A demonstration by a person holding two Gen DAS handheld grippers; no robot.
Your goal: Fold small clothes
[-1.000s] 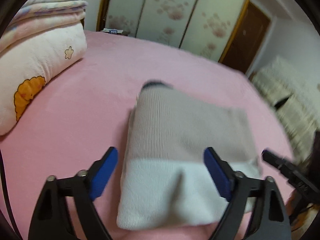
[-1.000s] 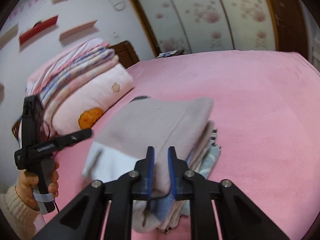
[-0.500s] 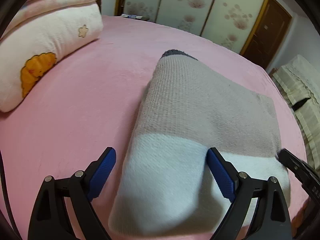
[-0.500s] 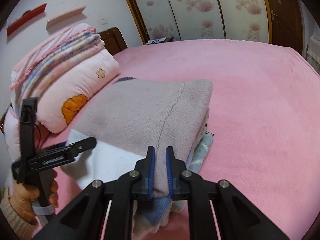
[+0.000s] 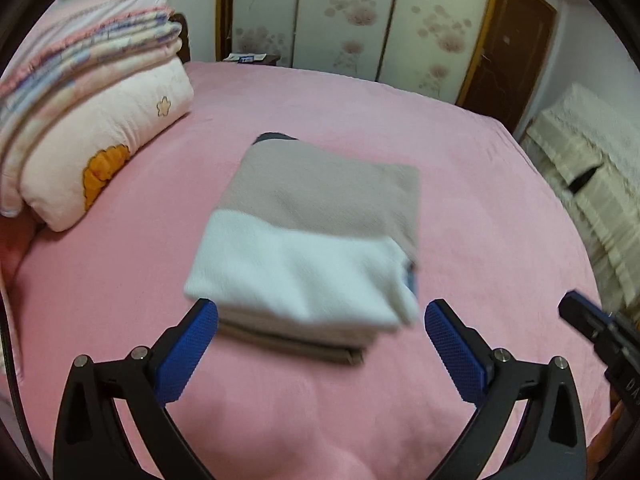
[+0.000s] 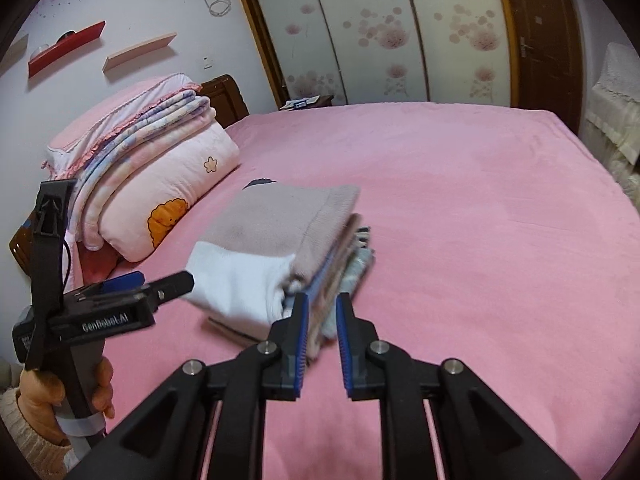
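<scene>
The folded sweater [image 5: 316, 240], grey over a white band, is lying on top of a small stack of folded clothes [image 6: 344, 264] out on the pink bedspread [image 5: 460, 168], with the pillow [image 5: 112, 144] and the folded quilts [image 5: 84, 60] just beyond the stack's left side. You are looking at soft, light knitwear: it is likely to sag and slide off the layers below if you lift it by one corner, and the folds will probably spring loose under a sideways tug. If you are taking it up again, pinch through the thick folded edge nearest you, both sides together, rather than a single layer.

Your left gripper [image 5: 320, 344] is hovering just short of the stack's near edge, its jaws spreading to their widest with nothing between them. Your right gripper [image 6: 322, 320] is sitting at the stack's right near corner, jaws parting slightly from a narrow gap; no cloth is caught between the blue pads [image 6: 302, 340], so it is gripping nothing. The left hand [image 6: 64, 392] is wrapping its tool's handle to the left of the stack.
</scene>
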